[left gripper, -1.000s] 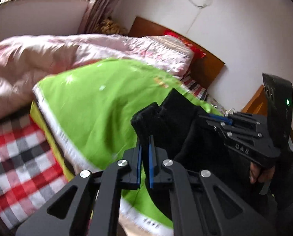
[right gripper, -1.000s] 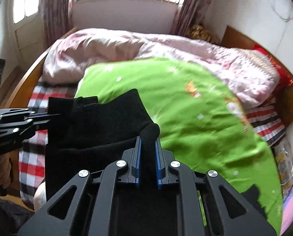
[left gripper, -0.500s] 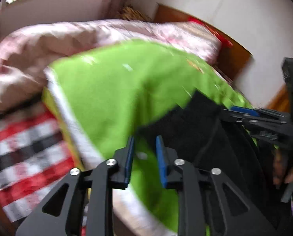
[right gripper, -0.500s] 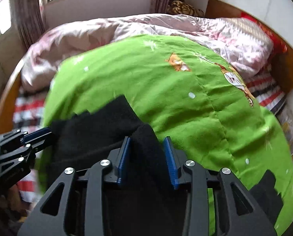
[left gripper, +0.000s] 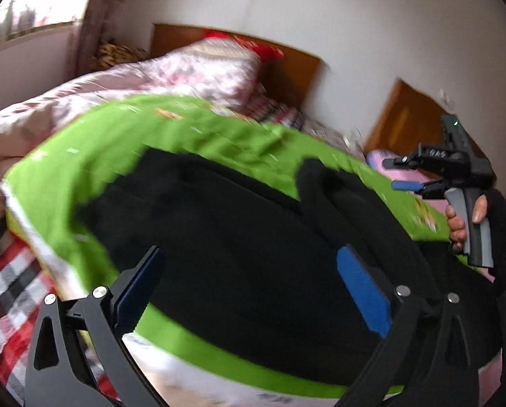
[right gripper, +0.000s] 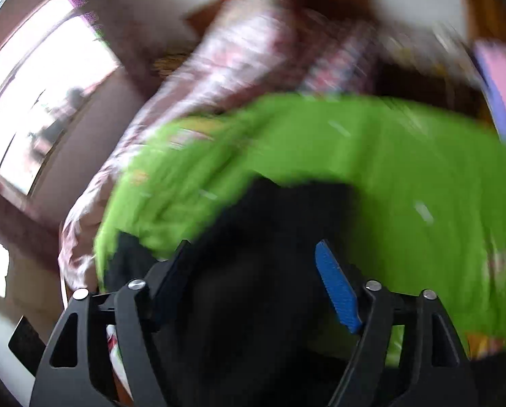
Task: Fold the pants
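Left tongs: jaws opening, spread wide, nothing pressed between the pads; the cloth lies beyond and below them. Right tongs: jaws opening, roughly mid-width, dark cloth in the gap, though blur leaves it unclear whether the pads touch it; judged released.

Pants: black, lying on the green quilt at the near edge of the bed, spread broadly from side to side. A thicker rolled or doubled edge shows on their right part. Judgement: the garment is laid down and at least one fold appears made; whether more folds and smoothing remain cannot be settled from these views, since outline and layers are blurred.

Pose: the left tongs point down over the near middle of the pants. In the left view the right tongs stand well apart at the far right of the quilt, level and side-on, held by a hand in a dark sleeve.

Beyond: pink quilt, checked sheet, wooden headboard, white wall
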Demonstrator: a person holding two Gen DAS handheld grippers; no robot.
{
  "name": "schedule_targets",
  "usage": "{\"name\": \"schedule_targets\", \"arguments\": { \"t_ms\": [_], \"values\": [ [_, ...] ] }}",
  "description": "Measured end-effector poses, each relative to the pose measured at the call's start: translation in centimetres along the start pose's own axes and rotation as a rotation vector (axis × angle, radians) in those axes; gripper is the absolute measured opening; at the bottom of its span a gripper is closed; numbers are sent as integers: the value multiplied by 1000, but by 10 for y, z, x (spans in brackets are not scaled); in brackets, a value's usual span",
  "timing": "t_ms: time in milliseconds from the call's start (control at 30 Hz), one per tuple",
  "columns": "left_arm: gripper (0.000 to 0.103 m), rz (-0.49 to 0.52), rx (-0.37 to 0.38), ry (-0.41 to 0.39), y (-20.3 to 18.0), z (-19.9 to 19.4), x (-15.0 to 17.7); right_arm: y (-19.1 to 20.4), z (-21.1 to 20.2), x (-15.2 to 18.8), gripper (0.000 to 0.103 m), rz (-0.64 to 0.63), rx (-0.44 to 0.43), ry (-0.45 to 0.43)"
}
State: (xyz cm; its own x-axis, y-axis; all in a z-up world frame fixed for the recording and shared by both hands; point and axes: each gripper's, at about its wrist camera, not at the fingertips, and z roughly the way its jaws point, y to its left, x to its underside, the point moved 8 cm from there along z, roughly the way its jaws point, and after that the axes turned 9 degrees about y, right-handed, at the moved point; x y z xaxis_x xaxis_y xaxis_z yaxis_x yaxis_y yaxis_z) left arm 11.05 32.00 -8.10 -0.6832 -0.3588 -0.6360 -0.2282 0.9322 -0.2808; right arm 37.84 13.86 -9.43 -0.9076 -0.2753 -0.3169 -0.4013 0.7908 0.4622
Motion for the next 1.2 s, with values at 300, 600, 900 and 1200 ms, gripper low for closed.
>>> {"name": "schedule_targets", "arguments": {
  "t_ms": [300, 600, 900, 1200],
  "values": [
    [101, 62, -35, 120, -7, 44, 17, -1, 39, 14, 15, 39, -156, 36],
    [101, -204, 19, -105, 57, -41, -23, 182, -16, 41, 12, -433, -144, -142],
    [101, -413, -65, -77, 134, -55, 9, 300, 92, 138, 87, -682, -255, 172],
    [101, -387, 76, -35, 127, -48, 24, 230, -4, 127, 63, -676, -119, -65]
  ]
}}
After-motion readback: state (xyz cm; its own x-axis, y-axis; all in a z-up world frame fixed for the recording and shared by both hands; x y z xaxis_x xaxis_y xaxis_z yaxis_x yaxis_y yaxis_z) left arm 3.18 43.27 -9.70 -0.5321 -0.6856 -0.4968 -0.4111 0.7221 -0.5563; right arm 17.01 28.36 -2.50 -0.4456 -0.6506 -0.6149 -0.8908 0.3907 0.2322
